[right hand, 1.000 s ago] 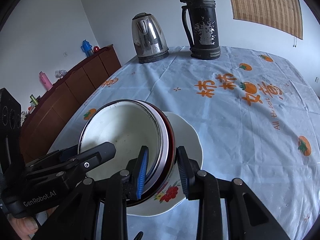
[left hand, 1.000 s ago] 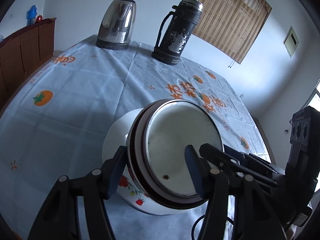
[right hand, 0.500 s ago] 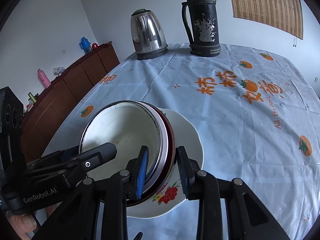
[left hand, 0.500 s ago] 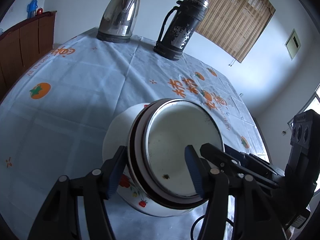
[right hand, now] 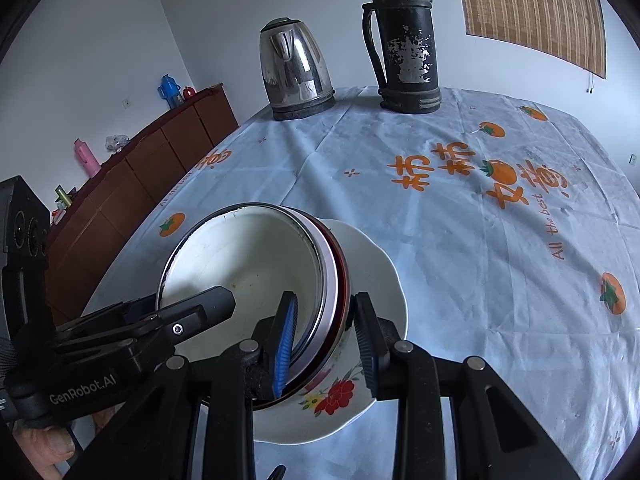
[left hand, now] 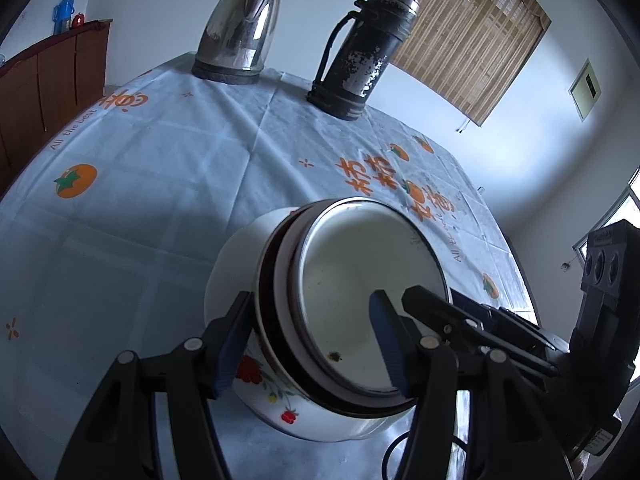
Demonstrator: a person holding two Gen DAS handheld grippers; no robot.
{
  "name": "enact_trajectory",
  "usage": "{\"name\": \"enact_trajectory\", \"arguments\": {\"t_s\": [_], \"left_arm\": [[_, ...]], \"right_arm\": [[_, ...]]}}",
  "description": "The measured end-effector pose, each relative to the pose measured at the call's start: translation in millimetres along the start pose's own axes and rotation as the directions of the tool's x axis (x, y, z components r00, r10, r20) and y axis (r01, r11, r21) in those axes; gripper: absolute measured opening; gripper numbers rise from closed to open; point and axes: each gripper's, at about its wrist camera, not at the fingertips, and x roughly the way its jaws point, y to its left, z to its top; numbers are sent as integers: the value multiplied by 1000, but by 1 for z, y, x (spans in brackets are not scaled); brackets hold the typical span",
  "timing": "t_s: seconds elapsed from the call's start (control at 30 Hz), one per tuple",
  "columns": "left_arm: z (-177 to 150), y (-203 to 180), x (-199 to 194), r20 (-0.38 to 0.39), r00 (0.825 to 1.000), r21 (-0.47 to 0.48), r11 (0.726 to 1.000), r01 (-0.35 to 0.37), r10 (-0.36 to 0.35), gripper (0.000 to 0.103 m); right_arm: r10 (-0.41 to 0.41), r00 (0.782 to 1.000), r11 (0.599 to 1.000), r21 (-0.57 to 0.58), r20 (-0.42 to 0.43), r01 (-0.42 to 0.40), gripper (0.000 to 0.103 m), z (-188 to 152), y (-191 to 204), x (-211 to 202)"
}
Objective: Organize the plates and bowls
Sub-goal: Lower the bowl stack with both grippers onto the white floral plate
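White enamel bowl [left hand: 372, 300] nested in stacked bowls, gripped from both sides.
Left gripper [left hand: 310, 344] straddles the near rims, contact unclear; right gripper [right hand: 326, 344] likewise spans the stack rim above the floral bowl [right hand: 340, 396]; clamping indeterminate.

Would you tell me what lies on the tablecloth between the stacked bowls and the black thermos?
Only bare tablecloth separates the stacked bowls from the black thermos, shown clearly in the right wrist view.

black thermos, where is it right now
The black thermos stands upright at the far edge of the table, just right of the steel kettle in both views, well beyond the stacked bowls.
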Motion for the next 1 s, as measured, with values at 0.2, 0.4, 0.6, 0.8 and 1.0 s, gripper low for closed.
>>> {"name": "enact_trajectory", "arguments": {"t_s": [0.2, 0.4, 0.6, 0.8, 1.0], "left_arm": [[3, -1, 3, -2, 1000, 11, 1000, 0, 0, 58], [1, -2, 3, 9, 1000, 30, 1000, -8, 7, 58], [0, -2, 3, 13, 1000, 43, 999, -11, 11, 58], [2, 0, 3, 11, 1000, 41, 999, -3, 3, 58], [2, 1, 4, 10, 1000, 43, 999, 1, -2, 58]], "right_arm": [[0, 1000, 1000, 14, -8, 0, 31, 1, -4, 6], [3, 1000, 1000, 15, -6, -2, 31, 1, -5, 5], [-4, 1000, 1000, 9, -6, 4, 31, 0, -5, 5], [-3, 1000, 1000, 8, -5, 3, 31, 0, -5, 5], [-13, 1000, 1000, -4, -1, 13, 31, -1, -4, 5]]}}
